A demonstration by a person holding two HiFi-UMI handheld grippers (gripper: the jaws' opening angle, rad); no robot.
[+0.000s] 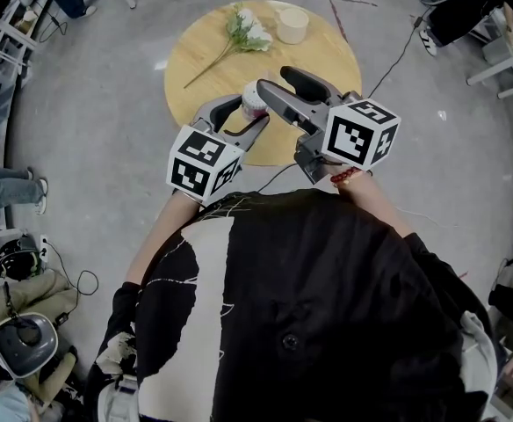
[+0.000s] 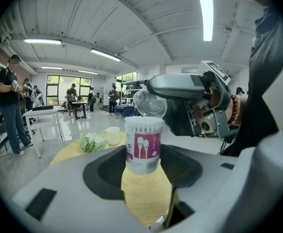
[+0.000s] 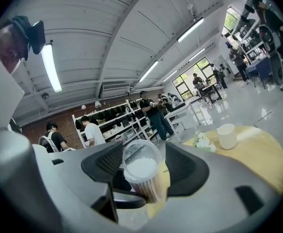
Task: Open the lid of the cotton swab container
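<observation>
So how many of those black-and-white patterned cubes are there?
2: one cube sits on the left gripper, the other cube on the right gripper, further right in the head view. None seems hidden.

- Round wooden tabletop (image 1: 327,55), on grey floor.
- Flower sprig (image 1: 248,32), lying flat on tabletop.
- White cup (image 1: 292,25), upright, just beside the blooms.
- People and shelving in background.
</observation>
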